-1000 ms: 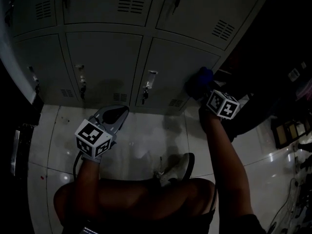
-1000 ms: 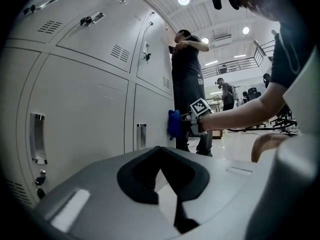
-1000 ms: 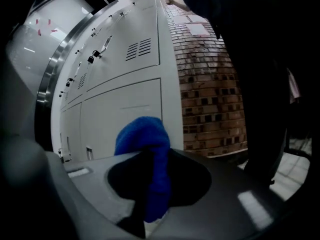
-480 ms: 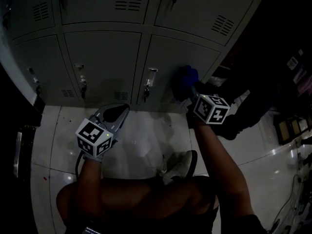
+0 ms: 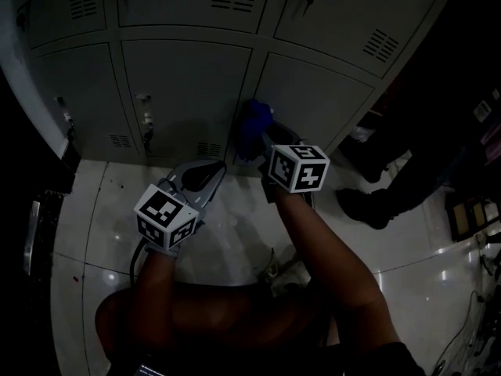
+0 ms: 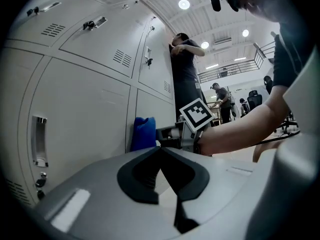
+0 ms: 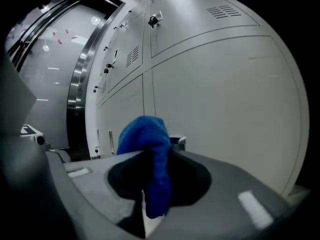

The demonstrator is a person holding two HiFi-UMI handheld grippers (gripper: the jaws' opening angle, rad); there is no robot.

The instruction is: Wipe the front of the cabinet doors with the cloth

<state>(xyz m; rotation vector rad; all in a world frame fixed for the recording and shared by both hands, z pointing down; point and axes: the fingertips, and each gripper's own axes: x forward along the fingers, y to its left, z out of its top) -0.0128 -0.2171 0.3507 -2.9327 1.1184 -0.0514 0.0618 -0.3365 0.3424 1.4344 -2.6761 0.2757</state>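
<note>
Your right gripper [image 5: 262, 143] has its jaws clenched on the blue cloth [image 5: 252, 124]. The cloth bunches out past the tips and hangs lengthwise down between them. It looks pressed against the cabinet doors [image 5: 188, 84], low down at the seam between two lower doors. The door face is straight ahead of those jaws, so I judge the coming stroke runs sideways along the panel, not forward. Your left gripper [image 5: 205, 172] has its jaws closed on nothing. It hangs above the floor [image 5: 235, 225], back from the doors, so the right one is nearer.
</note>
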